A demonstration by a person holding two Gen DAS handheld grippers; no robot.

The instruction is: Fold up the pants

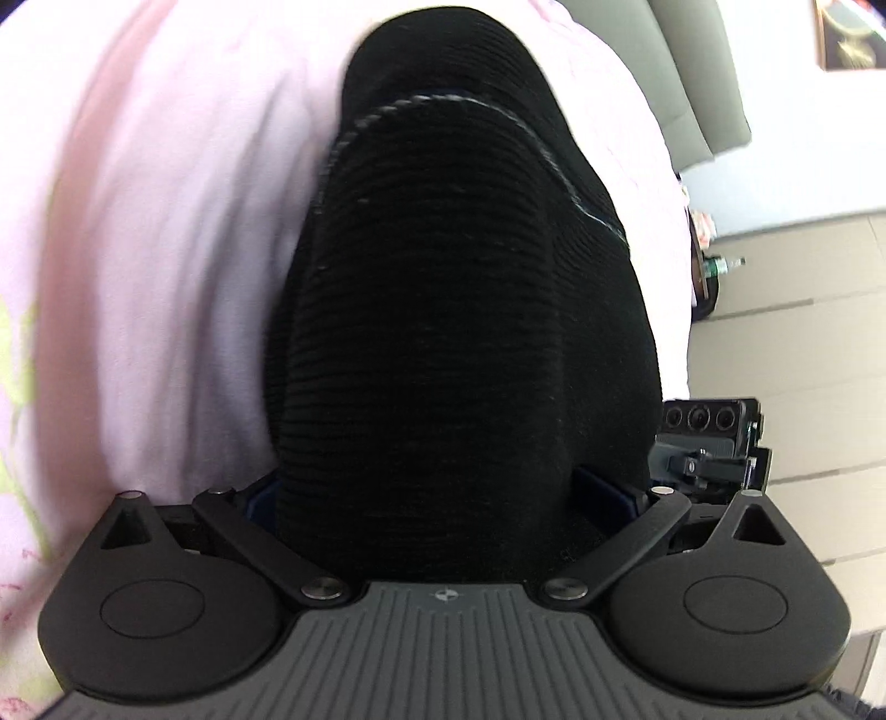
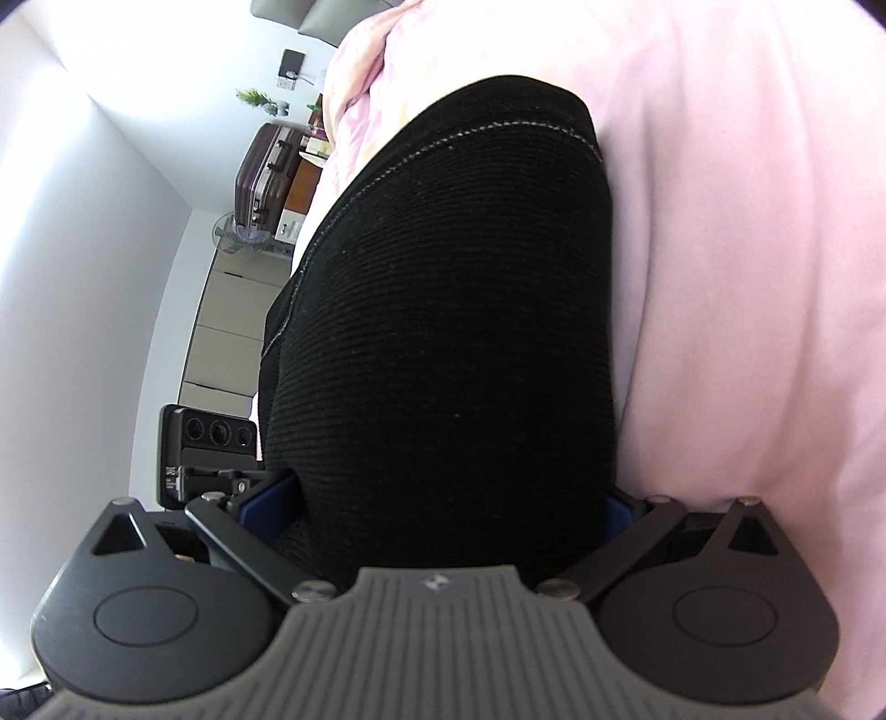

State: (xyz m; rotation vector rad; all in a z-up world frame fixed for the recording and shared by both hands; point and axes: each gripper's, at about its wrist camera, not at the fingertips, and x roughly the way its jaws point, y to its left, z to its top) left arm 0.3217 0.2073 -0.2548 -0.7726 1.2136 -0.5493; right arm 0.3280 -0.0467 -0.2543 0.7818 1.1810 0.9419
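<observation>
Black ribbed pants (image 1: pixel 454 310) bunch between both tongs, left tongs (image 1: pixel 443 498) and right tongs (image 2: pixel 448 498) spread wide; pale stitched hem atop, pink bedding (image 2: pixel 747 277) alongside.

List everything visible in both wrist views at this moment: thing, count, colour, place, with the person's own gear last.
pants: one, black ribbed fabric with pale stitching, lying on the bedding and running between the fingers of both grippers.
bedding: one, pale pink, under the pants; a green and red print at the left edge of the left wrist view.
suitcase: one, purple, standing by the wall past the bed.
small plant: one, green, against the far wall.
framed picture: one, dark, on the wall, top right of the left wrist view.
left gripper: one, black with blue pads, jaws wide apart, pants fabric between them.
right gripper: one, black with blue pads, jaws wide, fabric filling the gap; grip cannot be told.
</observation>
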